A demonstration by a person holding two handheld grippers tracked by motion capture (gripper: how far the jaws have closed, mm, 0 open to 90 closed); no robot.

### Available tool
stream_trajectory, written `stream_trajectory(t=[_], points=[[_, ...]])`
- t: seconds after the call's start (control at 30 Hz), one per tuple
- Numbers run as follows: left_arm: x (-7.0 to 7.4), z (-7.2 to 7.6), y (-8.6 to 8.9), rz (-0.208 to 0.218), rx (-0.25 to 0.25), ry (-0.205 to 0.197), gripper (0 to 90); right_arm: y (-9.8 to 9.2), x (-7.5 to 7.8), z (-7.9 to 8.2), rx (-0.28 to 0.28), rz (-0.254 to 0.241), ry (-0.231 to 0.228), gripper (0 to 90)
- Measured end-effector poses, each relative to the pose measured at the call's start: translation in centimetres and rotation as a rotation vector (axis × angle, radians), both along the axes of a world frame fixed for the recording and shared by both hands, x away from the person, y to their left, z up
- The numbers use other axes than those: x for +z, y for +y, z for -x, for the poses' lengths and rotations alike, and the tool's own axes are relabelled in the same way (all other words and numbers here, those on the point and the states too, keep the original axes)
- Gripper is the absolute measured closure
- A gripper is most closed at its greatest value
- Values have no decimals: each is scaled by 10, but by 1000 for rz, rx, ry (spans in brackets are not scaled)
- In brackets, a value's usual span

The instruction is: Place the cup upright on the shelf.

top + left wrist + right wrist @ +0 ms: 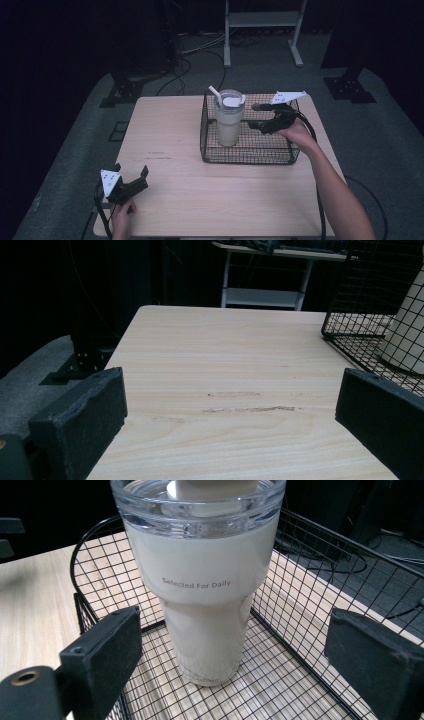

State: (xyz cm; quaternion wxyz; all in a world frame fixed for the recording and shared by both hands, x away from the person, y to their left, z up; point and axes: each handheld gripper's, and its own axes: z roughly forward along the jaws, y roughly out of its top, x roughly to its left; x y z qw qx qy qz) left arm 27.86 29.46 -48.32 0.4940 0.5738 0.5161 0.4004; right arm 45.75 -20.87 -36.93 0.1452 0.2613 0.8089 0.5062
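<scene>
A white tumbler with a clear lid and a straw stands upright in the left part of a black wire basket. My right gripper hangs open over the basket, just right of the tumbler, jaws pointing at it. In the right gripper view the tumbler stands close ahead, between and beyond the wide-spread jaws. My left gripper rests open near the table's front left corner, with nothing between its fingers. The left gripper view looks across bare wood toward the basket and the tumbler at the far right.
The wooden table is bare between the left gripper and the basket. Beyond the table lie cables on the floor, a white metal stand and dark stand bases at both sides.
</scene>
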Motion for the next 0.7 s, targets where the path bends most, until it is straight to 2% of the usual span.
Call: stream_trajectory(t=[0.2,0.37,0.5,0.7], points=[[0,0,0,-1,0,-1,0,-2,4,6,-2,-9,-1,77],[0,0,-1,-5,0,0,0,-9,8,12,-17,-31,18,77],[0,0,-1,-4,-1,1,0,-12,11,18,-24,-37,10,78],[0,0,-1,-8,-3,1,0,-15,11,29,-9,-35,9,78]])
